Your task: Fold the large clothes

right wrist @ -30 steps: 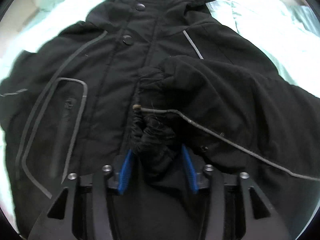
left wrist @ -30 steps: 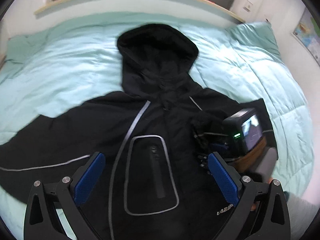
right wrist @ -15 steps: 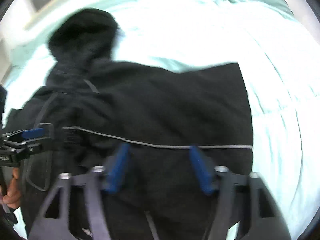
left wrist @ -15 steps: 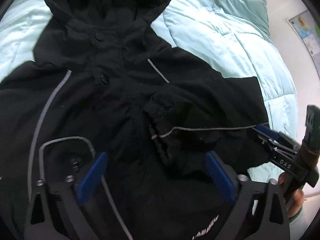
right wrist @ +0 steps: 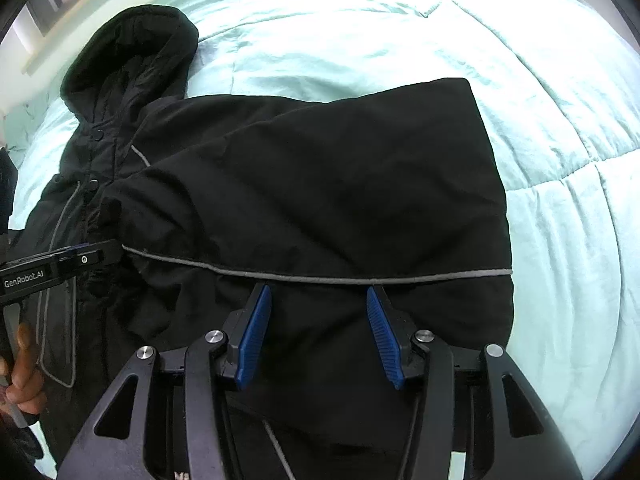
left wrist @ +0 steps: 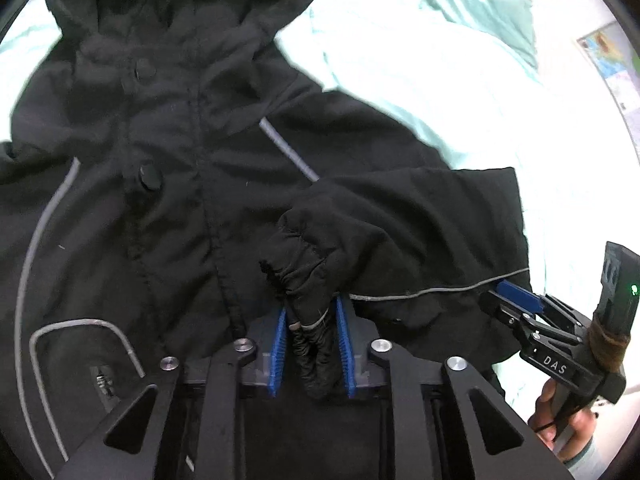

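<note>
A black hooded jacket [left wrist: 168, 184] with grey piping lies front up on a mint green duvet [left wrist: 420, 80]. Its right sleeve [left wrist: 420, 232] is folded across the chest. My left gripper [left wrist: 311, 322] is shut on the gathered sleeve cuff [left wrist: 310, 344]. In the right wrist view the folded sleeve [right wrist: 340, 184] fills the middle, with the hood [right wrist: 132, 60] at upper left. My right gripper [right wrist: 318, 320] is open, its blue pads over the sleeve just below the grey piping line. The right gripper also shows at the sleeve's fold in the left wrist view [left wrist: 516, 292].
The duvet [right wrist: 460, 40] spreads to the right and behind the jacket. A pillow [left wrist: 488, 12] lies at the far right corner. A wall poster [left wrist: 612, 56] hangs at the right. A window ledge [right wrist: 36, 36] runs behind the bed.
My right gripper let go of the cuff and moved right, along the sleeve. My left gripper came in over the jacket and closed on the cuff.
</note>
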Motion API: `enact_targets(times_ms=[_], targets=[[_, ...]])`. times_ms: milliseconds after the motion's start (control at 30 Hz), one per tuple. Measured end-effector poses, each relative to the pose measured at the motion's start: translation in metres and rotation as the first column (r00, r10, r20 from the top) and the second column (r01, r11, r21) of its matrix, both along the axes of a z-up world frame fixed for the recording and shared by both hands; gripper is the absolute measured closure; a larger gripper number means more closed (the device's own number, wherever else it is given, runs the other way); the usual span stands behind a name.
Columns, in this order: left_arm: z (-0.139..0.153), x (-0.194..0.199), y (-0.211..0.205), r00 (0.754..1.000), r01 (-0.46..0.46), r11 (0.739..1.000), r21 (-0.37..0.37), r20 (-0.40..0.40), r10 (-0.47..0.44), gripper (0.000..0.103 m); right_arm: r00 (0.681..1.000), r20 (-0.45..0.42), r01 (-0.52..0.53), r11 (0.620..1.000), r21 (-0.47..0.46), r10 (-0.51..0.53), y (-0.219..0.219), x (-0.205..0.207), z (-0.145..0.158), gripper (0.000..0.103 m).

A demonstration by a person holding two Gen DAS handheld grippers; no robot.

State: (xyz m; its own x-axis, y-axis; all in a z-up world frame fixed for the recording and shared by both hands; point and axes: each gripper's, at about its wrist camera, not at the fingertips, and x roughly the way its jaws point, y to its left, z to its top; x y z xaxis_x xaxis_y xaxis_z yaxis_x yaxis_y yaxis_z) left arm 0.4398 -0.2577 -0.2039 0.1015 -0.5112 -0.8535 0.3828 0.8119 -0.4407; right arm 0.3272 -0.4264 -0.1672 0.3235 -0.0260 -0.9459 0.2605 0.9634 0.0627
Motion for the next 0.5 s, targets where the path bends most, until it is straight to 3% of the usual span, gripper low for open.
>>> enact_targets(times_ms=[233, 400, 500], targets=[[0.071, -0.015, 0.041, 0.988, -0.077, 0.994, -0.082, 0.128, 0.087, 0.083, 0.998, 0.027, -0.050, 0.999, 0.003, 0.050, -0.001, -0.018, 0.043, 0.045], [0.108, -0.026, 0.115, 0.966, -0.161, 0.983, -0.086, 0.190, 0.174, 0.083, 0.992, 0.099, -0.078, 0.997, 0.012, 0.077, 0.011, -0.018, 0.071, 0.036], [0.112, -0.034, 0.167, 0.939, -0.259, 0.965, -0.044, 0.220, 0.263, 0.083, 0.990, 0.112, -0.091, 0.996, 0.004, 0.090, 0.019, -0.009, 0.073, 0.034]])
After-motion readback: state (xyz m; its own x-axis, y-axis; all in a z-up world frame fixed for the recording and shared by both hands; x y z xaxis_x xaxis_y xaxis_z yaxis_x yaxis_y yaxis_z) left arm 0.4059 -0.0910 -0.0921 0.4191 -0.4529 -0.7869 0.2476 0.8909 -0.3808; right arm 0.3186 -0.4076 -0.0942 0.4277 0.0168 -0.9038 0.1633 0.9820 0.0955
